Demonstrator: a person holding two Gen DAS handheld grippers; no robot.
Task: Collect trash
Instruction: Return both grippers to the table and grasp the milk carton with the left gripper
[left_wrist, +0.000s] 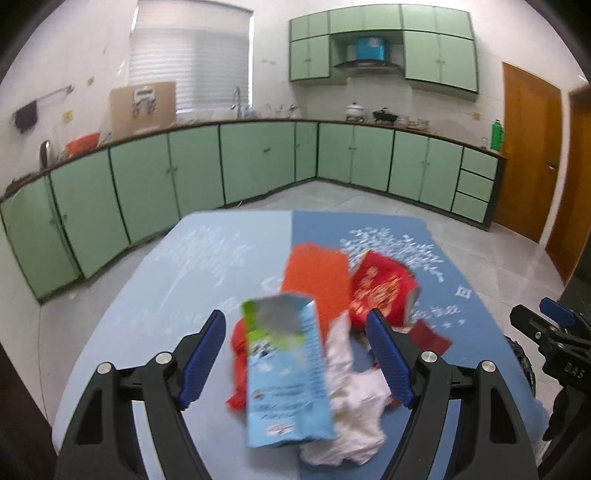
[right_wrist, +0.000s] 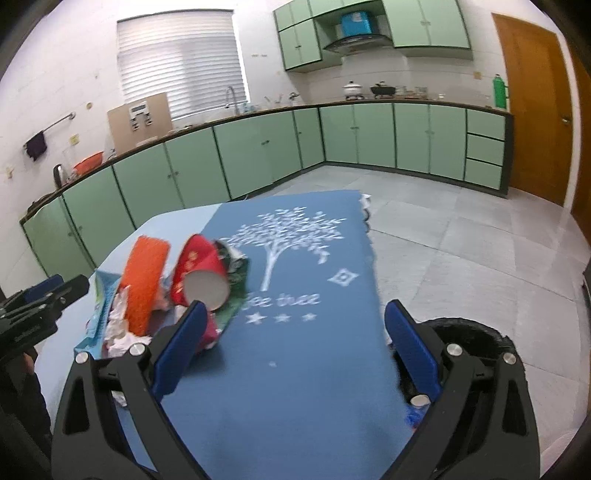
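Trash pile sits mid-frame on the blue surface (left_wrist: 207, 258): light-blue carton (left_wrist: 288, 373) on top, white crumpled tissue (left_wrist: 351, 402) lower right of it, orange packet (left_wrist: 317, 280) and red paper cup (left_wrist: 384, 291) behind. Left claw (left_wrist: 297, 356) is wide open, holding nothing, fingers either side of the carton, likely lined up to grab it. Right claw (right_wrist: 295, 350) is also wide open and empty, over bare mat, pile to its left. Black bin (right_wrist: 469, 336) at lower right, beside the surface edge, probably the drop spot.
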